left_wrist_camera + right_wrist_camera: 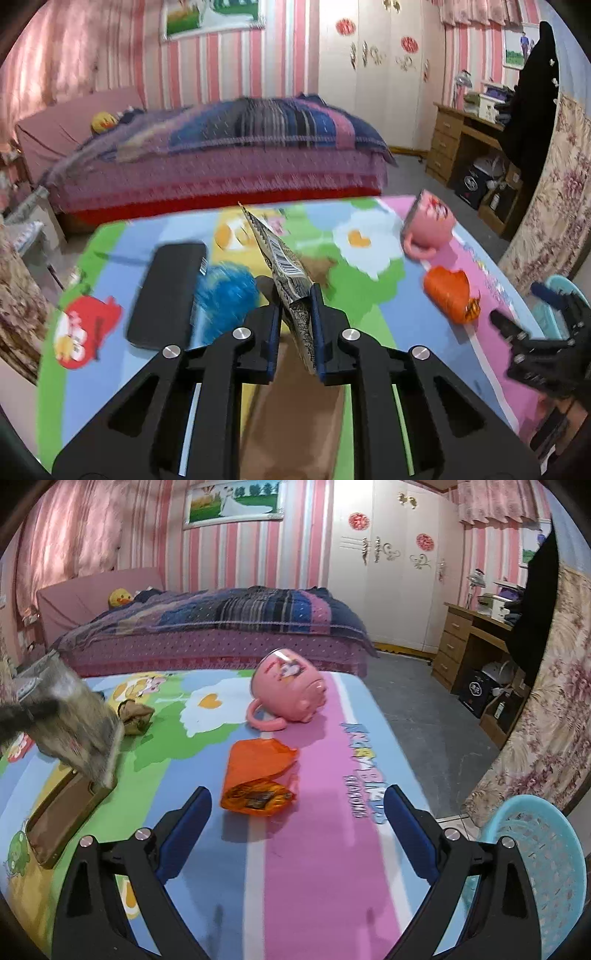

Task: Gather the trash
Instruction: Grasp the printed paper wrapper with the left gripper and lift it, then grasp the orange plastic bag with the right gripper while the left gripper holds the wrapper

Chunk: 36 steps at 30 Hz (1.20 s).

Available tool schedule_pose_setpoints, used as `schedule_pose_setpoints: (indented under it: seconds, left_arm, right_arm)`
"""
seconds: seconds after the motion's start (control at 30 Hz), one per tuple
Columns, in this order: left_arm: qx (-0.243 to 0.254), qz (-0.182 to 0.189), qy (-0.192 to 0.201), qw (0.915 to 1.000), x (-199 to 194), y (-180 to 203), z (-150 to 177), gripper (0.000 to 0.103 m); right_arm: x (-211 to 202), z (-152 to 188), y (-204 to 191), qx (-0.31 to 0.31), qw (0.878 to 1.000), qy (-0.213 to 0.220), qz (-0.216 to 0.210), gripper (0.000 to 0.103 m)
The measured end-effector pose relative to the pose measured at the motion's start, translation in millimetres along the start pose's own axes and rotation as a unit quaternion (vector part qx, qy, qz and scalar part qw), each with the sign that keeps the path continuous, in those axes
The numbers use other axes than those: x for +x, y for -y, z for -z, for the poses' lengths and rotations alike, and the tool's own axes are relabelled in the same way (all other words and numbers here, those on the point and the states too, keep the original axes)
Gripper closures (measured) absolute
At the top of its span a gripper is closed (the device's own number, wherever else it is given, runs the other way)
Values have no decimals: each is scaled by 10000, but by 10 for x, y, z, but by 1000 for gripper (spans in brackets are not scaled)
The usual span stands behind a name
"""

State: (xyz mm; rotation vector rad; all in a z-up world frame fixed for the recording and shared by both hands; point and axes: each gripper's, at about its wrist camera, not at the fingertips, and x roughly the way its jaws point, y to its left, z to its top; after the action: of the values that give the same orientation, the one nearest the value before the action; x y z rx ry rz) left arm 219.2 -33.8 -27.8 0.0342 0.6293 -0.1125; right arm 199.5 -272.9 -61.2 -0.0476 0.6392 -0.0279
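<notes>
**Left wrist view: wrapper pinched, right claw spread over orange packet**

Left wrist view. Left gripper [297, 314] tilts downward over the cartoon-print table cover [369, 280]. Its jaws stand nearly together, pads pressing both sides of a flat black-and-white printed wrapper [284, 266] with a barcode. Wrapper stands on edge between the fingers, its pointed end sticking forward and up beyond the tips, clear of the cover. Picture is blurred.

Just left of the fingers: a blue fuzzy object [225, 299], too smeared to identify, and beside that a long black case [166, 295] lying flat. Right side of the cover: a pink mug [428, 225] on its side, and nearer, an orange packet [448, 295]. At the right edge, the black frame of the right gripper [517, 306], with a light blue basket [557, 295] behind it.

Right wrist view. Right gripper [297, 819] also angled downward, jaws spread wide, nothing between the blue pads. Orange packet [258, 775] lies on the cover just ahead of the fingertips, roughly centred in the gap, not touched; its open end faces the camera. Pink mug [288, 690] lies beyond it, handle on the cover. Blue basket [546, 856] sits low at the right, off the table edge. A crumpled brown scrap [135, 714] rests further left. The held wrapper [74, 731] shows as a grey blur at the left, above a flat brown case [62, 823].
</notes>
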Motion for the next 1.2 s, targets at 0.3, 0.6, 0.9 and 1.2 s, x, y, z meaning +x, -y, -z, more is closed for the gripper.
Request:
schedule_pose_setpoints:
  seconds: [0.3,0.6,0.9,1.2]
  left_arm:
    - [163,-445,398,9981,-180,-84,-113,90]
    - [178,-568,531,9968,-214,-127,-138,90]
    - [114,-634,504,9966,-180,-168,-150,91]
    - [178,-658,510,9964,-165,-118,-134,91]
  right_arm:
    - [321,-39,-209,-163,9990,-391,-106,11]
    - [589,-91,-252,-218,9972,-702,-161,26]
    - [579,-62,-244,-215,9965,-715,-368,66]
    - [143,-67,-92,-105,9993,-160,-313,90]
